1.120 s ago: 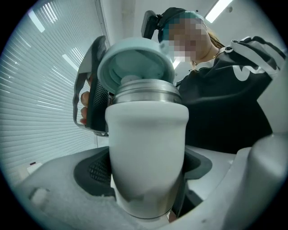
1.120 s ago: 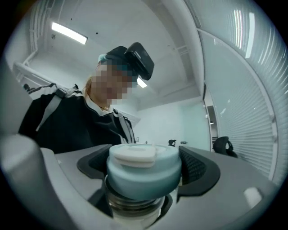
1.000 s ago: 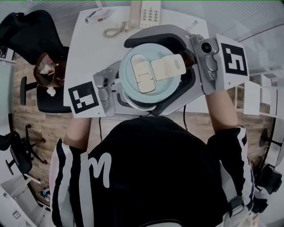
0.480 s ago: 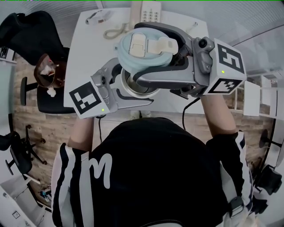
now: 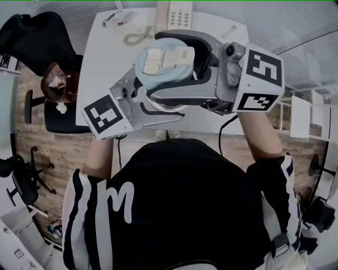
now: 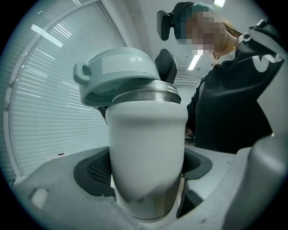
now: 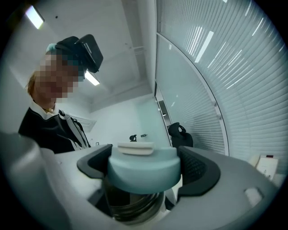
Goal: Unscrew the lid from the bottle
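A white bottle [image 6: 148, 152] with a steel rim [image 6: 145, 96] stands between the jaws of my left gripper [image 6: 146, 179], which is shut on its body. The pale blue lid [image 6: 116, 75] with a cream flip cap hangs tilted just above the rim, offset to one side. My right gripper [image 7: 144, 170] is shut on that lid [image 7: 144, 167], and the steel mouth [image 7: 134, 207] shows beneath it. In the head view the lid [image 5: 162, 63] sits inside the right gripper [image 5: 154, 63] and covers most of the bottle held by the left gripper [image 5: 153, 100].
Below both grippers is a white table [image 5: 105, 52] with a telephone [image 5: 179, 16], its coiled cord [image 5: 138, 36] and a small white object [image 5: 117, 20] at the far edge. A black office chair [image 5: 58, 105] stands left of the table. Window blinds are behind.
The lid sat centred on the bottle a second ago. The right gripper has since rolled over, lifted the lid off the mouth toward the far side, then shifted it slightly left.
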Tool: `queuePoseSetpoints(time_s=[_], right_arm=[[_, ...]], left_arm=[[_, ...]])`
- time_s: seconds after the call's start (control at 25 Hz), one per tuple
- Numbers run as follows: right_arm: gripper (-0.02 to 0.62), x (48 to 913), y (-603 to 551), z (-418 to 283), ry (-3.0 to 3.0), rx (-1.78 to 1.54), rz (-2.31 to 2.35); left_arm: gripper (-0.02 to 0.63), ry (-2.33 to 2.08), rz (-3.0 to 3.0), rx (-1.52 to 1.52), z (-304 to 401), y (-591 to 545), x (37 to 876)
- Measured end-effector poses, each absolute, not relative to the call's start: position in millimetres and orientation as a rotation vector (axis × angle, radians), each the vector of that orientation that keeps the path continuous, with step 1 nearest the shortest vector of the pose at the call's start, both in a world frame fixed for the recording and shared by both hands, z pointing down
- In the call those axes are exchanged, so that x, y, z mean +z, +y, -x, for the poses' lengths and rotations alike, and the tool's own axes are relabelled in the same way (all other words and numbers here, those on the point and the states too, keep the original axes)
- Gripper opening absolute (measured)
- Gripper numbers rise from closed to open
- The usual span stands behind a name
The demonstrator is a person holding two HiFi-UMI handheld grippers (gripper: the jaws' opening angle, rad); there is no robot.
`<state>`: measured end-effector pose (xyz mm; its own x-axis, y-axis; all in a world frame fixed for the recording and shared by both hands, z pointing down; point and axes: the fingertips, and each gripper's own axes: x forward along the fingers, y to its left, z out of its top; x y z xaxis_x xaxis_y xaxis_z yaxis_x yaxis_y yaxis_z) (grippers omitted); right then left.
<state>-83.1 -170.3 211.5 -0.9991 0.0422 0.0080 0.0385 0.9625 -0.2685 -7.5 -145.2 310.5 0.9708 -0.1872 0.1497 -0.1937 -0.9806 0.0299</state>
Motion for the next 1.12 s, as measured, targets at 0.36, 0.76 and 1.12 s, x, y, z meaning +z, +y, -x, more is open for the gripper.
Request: queuePoseSetpoints(time_s=[0.36,0.76,1.12], right_arm=[[0.457,211,-179,79,-3.136,0.435,-0.025],[0.453,190,-200,29,-3.248,0.369,-0.333],[0.396,217,-195,-2,-3.176,0.275,-0.631]], left_arm=[[0.43,-0.363,-3.023,0.118,12,-151,306],[0.43,-0.503,-3.003,0.077,29,-167,301],[0.43,-0.669,-2.989,0.072,46,-180,302]])
